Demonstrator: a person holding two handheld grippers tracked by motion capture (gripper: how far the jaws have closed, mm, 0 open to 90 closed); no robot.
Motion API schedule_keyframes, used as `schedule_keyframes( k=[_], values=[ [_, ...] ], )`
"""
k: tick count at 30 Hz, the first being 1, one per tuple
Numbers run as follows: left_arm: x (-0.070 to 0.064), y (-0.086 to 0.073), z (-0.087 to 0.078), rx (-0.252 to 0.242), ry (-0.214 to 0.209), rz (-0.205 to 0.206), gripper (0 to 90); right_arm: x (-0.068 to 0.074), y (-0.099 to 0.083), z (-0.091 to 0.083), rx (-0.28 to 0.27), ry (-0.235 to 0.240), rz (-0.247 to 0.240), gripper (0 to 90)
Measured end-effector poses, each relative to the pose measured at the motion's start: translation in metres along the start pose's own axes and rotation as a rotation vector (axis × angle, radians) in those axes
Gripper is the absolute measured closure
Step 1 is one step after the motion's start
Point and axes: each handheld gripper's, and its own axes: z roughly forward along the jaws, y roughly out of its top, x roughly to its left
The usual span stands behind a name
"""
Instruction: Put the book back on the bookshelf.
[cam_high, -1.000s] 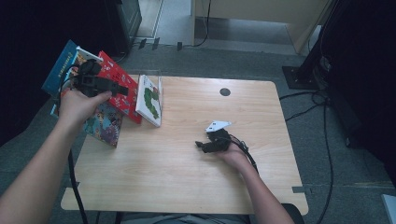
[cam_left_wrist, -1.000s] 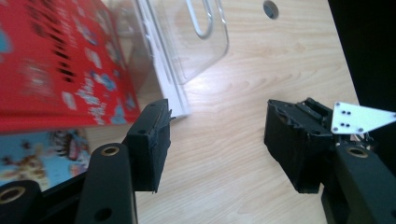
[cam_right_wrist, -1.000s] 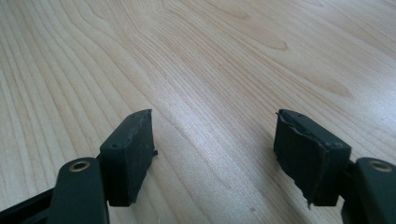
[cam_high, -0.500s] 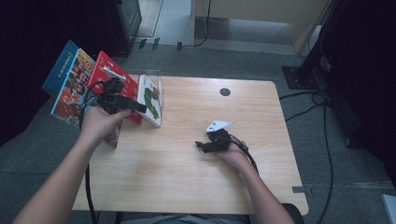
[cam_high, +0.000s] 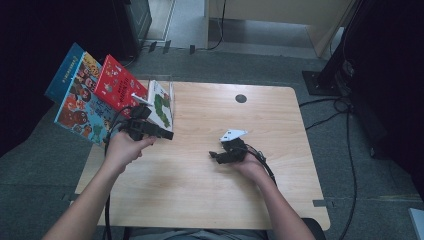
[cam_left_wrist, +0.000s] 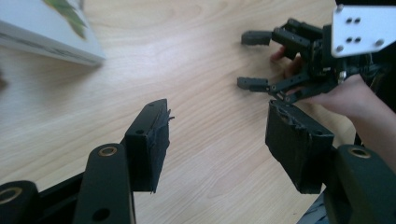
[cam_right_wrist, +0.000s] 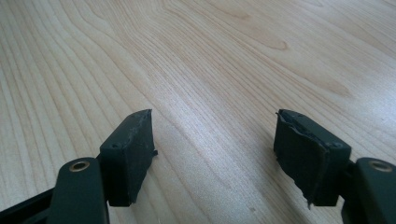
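Left gripper (cam_high: 162, 134): jaws apart, empty, just beside the books.
Right gripper (cam_high: 215, 156): jaws apart, empty, resting mid-table.
Books (cam_high: 161, 102): upright at the table's left edge.
Progress: nothing gripped; grasp judged pending.

no lettering on books (cam_high: 95, 97) legible

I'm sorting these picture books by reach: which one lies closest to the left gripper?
The white book with green pictures, at the table's left rear, just beyond the left gripper. The red book and the blue-spined book stand farther left.
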Motion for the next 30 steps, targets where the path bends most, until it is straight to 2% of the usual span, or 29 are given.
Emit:
schedule_keyframes(
  k=[3, 5, 12, 14, 17, 22, 24, 28, 30],
  values=[
    [0.000, -0.006, 0.014, 0.013, 0.018, 0.008, 40.6, 0.000, 0.000, 0.000, 0.000, 0.000, 0.000, 28.7],
    [0.001, -0.009, 0.021, 0.027, 0.014, 0.016, 40.5, 0.000, 0.000, 0.000, 0.000, -0.001, 0.001, 28.6],
    [0.007, -0.021, 0.046, 0.038, -0.022, -0.015, 40.1, 0.000, 0.000, 0.000, 0.000, -0.001, 0.001, 28.6],
    [0.009, -0.025, 0.052, 0.042, -0.018, -0.015, 40.0, 0.000, 0.000, 0.000, 0.000, -0.001, 0.000, 28.6],
    [0.009, -0.030, 0.060, 0.048, 0.003, 0.010, 40.0, 0.000, 0.000, 0.000, 0.000, -0.001, 0.001, 28.6],
    [0.013, -0.039, 0.072, 0.057, 0.009, 0.015, 40.0, 0.000, 0.000, 0.000, 0.000, -0.002, 0.001, 28.6],
    [0.015, -0.042, 0.075, 0.055, 0.010, 0.018, 40.0, 0.000, 0.000, 0.000, 0.000, -0.002, 0.001, 28.6],
    [0.015, -0.046, 0.079, 0.044, 0.046, 0.052, 39.8, 0.000, 0.000, 0.000, 0.000, -0.003, 0.002, 28.5],
    [0.018, -0.049, 0.080, 0.031, 0.037, 0.054, 39.8, 0.001, 0.000, 0.000, -0.001, -0.005, 0.005, 28.4]
  ],
)
